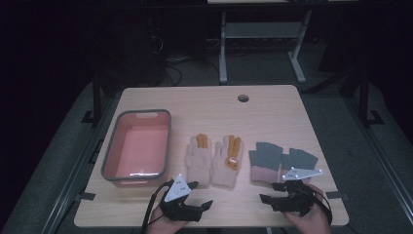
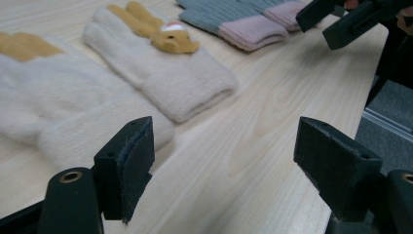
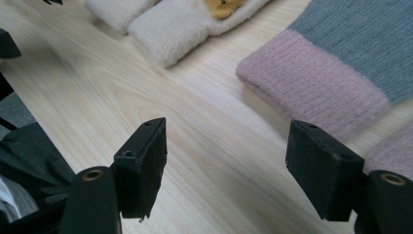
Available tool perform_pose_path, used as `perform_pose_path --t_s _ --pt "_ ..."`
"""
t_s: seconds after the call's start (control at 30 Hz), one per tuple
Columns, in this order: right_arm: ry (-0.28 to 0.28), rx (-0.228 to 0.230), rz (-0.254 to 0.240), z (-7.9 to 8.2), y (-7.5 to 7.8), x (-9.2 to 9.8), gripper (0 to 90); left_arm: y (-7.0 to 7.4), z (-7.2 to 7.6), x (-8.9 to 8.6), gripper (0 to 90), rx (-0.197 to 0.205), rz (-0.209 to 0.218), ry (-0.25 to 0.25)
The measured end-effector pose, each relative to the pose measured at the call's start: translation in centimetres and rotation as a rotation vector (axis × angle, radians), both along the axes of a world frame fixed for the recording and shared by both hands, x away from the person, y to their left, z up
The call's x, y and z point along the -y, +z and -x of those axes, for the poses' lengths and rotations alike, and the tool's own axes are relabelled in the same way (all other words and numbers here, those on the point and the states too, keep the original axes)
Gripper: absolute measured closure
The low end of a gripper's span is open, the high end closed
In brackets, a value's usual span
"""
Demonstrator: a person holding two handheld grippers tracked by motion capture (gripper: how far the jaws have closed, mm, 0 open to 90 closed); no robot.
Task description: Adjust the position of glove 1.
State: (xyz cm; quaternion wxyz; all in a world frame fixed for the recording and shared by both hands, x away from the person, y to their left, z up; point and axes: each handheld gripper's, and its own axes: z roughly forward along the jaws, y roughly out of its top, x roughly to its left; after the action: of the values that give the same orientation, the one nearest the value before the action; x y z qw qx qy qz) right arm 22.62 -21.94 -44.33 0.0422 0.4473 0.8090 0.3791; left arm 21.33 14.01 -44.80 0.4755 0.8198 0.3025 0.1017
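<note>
Both hand-held grippers, left hand-held gripper (image 1: pixel 201 195) and right hand-held gripper (image 1: pixel 267 192), wide open, empty.

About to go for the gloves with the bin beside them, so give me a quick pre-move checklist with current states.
1. Left hand-held gripper open, nothing between the jaws: ok.
2. Right hand-held gripper open, nothing between the jaws: ok.
3. Cream gloves flat, side by side on the table: ok.
4. Grey-and-pink gloves flat, cuffs toward the right hand-held gripper: ok.
5. Pink bin upright, nothing in it: ok.
6. Whether the gloves of each pair overlap: cannot tell.
</note>
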Motion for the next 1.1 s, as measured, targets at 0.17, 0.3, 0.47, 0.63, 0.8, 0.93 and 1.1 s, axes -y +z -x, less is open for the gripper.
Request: perform_pose_path --t_s 0.17,0.3,0.47,0.63,0.8,0.93,1.1 --pt "-0.001 -0.01 -0.011 -0.3 0.0 0.1 29.9 0.3 -0.2 -0.6 21.7 -0.001 0.018 0.023" --pt "0.02 -0.015 0.005 -0.7 0.1 -0.1 29.5 0.2 -0.4 -1.0 21.3 -0.028 0.015 0.018" --pt "0.042 -0.005 0.019 -1.6 0.8 -0.8 29.2 0.2 -0.4 -1.1 20.0 -0.038 0.016 0.021" --pt "0.064 -0.019 0.037 -2.7 1.6 -1.4 29.0 0.2 -0.6 -1.4 19.6 -0.045 0.02 0.025" --pt "0.082 -0.019 0.049 -3.5 2.0 -1.8 29.0 0.4 -0.6 -1.6 19.6 -0.043 0.026 0.032" --pt "0.1 -0.028 0.064 -4.2 2.4 -2.2 29.0 0.5 -0.6 -1.7 19.5 -0.042 0.031 0.039" --pt "0.128 -0.016 0.088 -5.1 3.3 -2.9 29.0 0.3 -0.7 -1.8 19.5 -0.046 0.022 0.039"
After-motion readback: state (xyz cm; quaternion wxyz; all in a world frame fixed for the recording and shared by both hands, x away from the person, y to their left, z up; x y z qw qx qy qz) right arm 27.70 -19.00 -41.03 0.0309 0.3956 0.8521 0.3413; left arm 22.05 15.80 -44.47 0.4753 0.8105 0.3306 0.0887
